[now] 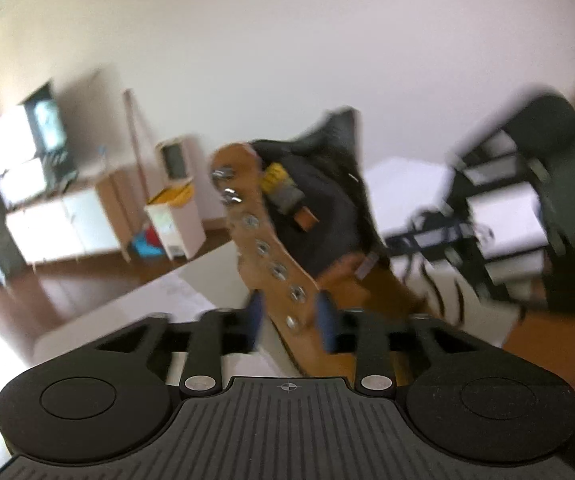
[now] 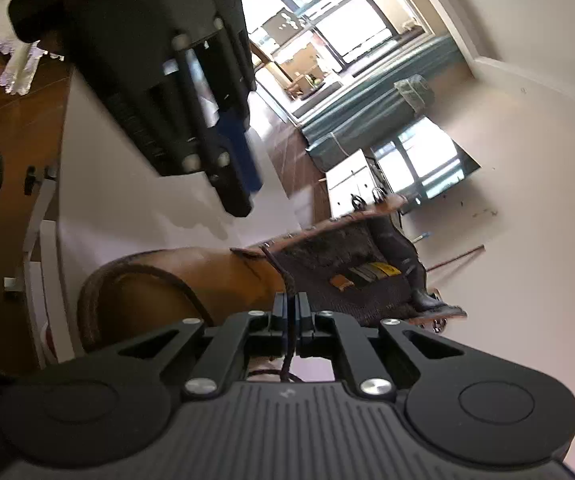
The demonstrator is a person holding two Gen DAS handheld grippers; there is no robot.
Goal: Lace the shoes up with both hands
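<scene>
Pinched lace (image 2: 287, 344) only right-wrist view.

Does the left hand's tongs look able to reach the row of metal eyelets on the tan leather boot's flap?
Probably yes. The left tongs stand open with the eyelet flap of the tan leather boot between their blue pads, nothing blocking. The right tongs, shut on the dark brown lace, stay off to the side.

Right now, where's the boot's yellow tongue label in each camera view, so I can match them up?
Left wrist: the yellow label sits just above centre, on the dark tongue, right of the eyelet flap.
Right wrist: the label is right of centre, on the tongue, above the right tongs.
Shared landmark: the tan boot.
</scene>
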